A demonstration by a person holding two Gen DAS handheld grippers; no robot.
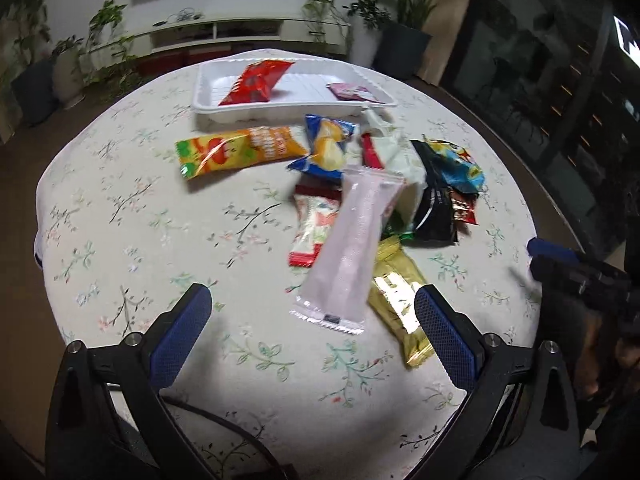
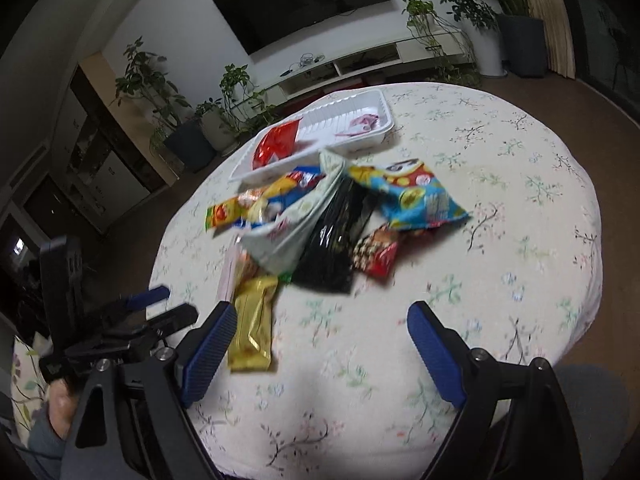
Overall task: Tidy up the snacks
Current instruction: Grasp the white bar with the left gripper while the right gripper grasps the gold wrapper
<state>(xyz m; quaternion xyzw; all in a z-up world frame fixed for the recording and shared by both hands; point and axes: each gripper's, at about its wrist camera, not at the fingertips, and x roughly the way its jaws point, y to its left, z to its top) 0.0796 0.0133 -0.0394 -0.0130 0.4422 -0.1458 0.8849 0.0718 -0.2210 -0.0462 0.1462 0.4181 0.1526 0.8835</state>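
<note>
A white tray at the table's far side holds a red packet and a small pink packet; the tray also shows in the right wrist view. Several snack packets lie in a pile in front of it: a pale pink bar, a gold bar, an orange-yellow packet, a blue chip bag, a black packet, a blue-yellow bag. My left gripper is open, just short of the pink bar. My right gripper is open and empty, right of the gold bar.
The round table has a floral cloth. Potted plants, a TV and a low white shelf stand behind it. The right gripper shows at the left view's right edge; the left one shows at the right view's left edge.
</note>
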